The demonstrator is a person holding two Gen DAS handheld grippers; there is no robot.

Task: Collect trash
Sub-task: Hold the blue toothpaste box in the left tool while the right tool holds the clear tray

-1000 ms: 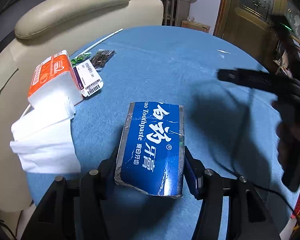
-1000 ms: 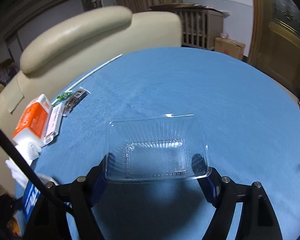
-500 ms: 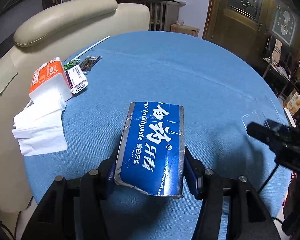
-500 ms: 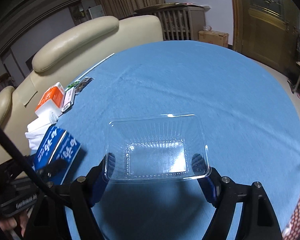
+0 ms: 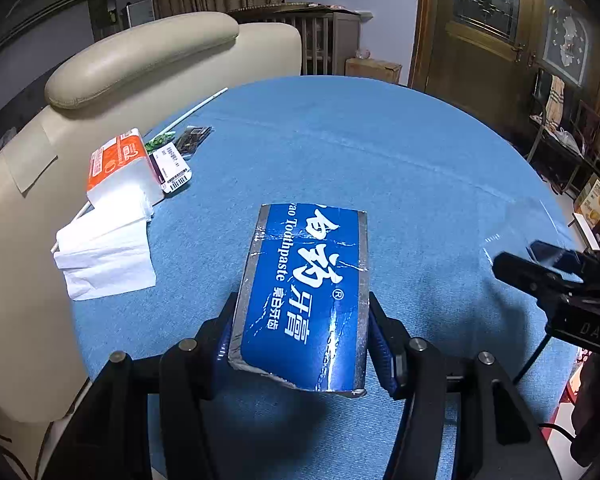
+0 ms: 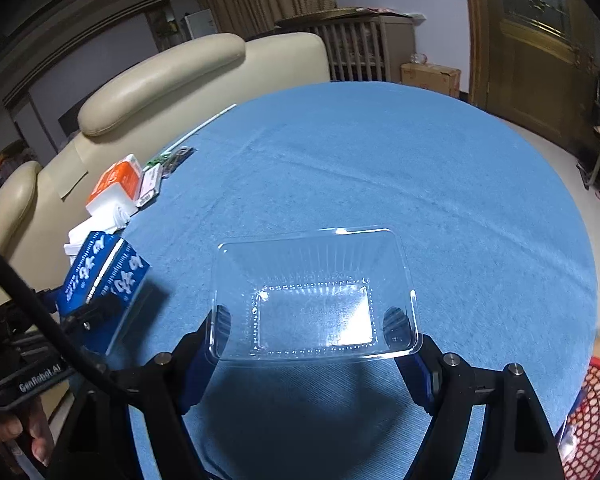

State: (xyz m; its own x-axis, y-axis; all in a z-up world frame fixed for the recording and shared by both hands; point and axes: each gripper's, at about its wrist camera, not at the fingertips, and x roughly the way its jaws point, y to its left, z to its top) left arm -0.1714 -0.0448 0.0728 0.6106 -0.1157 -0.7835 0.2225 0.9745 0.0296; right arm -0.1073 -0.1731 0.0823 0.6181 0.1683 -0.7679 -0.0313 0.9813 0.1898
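Blue cardboard toothpaste box (image 5: 306, 300), crumpled, silver-edged: clamped between both fingers of left gripper (image 5: 300, 332), carried clear above blue tablecloth (image 5: 380, 152); long axis pointing away along the fingers, toward 12 o'clock. Also seen from right wrist view at 9 o'clock, box (image 6: 100, 268) well apart from the tray.

Clear plastic tray (image 6: 314, 296), shallow, ribbed walls, open side up: gripped at its two short sides by right gripper (image 6: 314, 322), held above the cloth; long axis crosswise, 9 to 3 o'clock. From left wrist view, right gripper at 3 o'clock, tray faint and hard to make out there.

Red mesh basket (image 6: 592, 412): off the table edge, low at 4 to 5 o'clock of right wrist view, only partly in frame. Probably the bin for the trash; right gripper judged nearer, left gripper having to cross the table's near side to reach it.

Left behind at 10 o'clock, near the cream chair (image 5: 140, 52): orange tissue pack (image 5: 120, 168) with loose white tissues (image 5: 104, 256), barcoded label (image 5: 174, 168), dark wrapper (image 5: 192, 140), thin white stick (image 5: 196, 108). All lying on the cloth, well apart from both grippers.
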